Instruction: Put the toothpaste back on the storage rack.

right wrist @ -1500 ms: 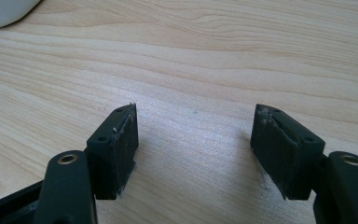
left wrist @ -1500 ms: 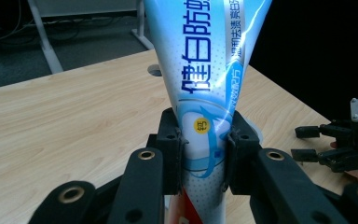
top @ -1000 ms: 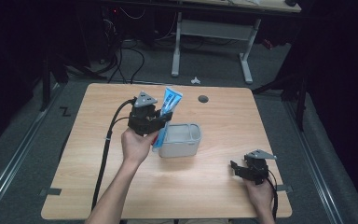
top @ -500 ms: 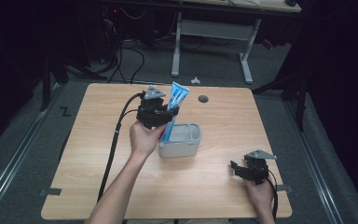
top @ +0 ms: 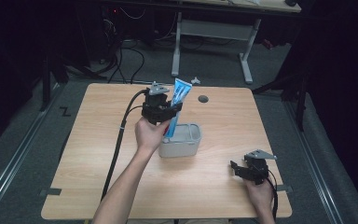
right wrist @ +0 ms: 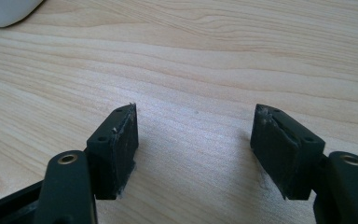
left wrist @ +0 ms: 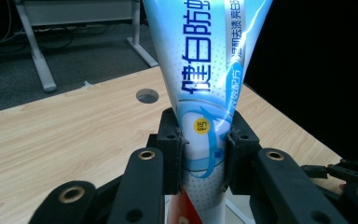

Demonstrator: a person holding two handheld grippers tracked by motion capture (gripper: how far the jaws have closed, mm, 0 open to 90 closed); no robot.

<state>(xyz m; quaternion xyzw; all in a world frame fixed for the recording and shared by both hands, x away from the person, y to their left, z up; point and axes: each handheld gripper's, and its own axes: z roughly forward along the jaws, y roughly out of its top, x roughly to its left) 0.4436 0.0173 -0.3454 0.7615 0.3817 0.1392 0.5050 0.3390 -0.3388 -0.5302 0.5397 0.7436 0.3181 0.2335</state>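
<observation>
A dark room surrounds my light wooden bench (top: 98, 140), with a grey carpeted floor (top: 28, 126) around it and a white-legged desk frame (top: 214, 35) behind. A round cable hole (top: 203, 99) sits near the far edge of the bench.

My left hand-held gripper (top: 165, 111) is raised above the bench, its pads clamped on both sides of a blue-and-white toothpaste tube (top: 176, 103). In the left gripper view, the toothpaste tube (left wrist: 207, 93) stands upright between the jaws, the wide crimped end up, the pads (left wrist: 171, 149) pressing on its lower, narrower part, where a red band shows below the grip. In the high view the tube's lower end reaches down to the grey rectangular bin (top: 186, 145) in the middle of the bench, right over its left side; whether it touches the bin I cannot tell.

My right hand-held gripper (top: 242, 171) rests low near the bench's front right corner, well apart from the bin. In the right gripper view its jaws stand wide with nothing but bare wood between the pads (right wrist: 121, 140).
</observation>
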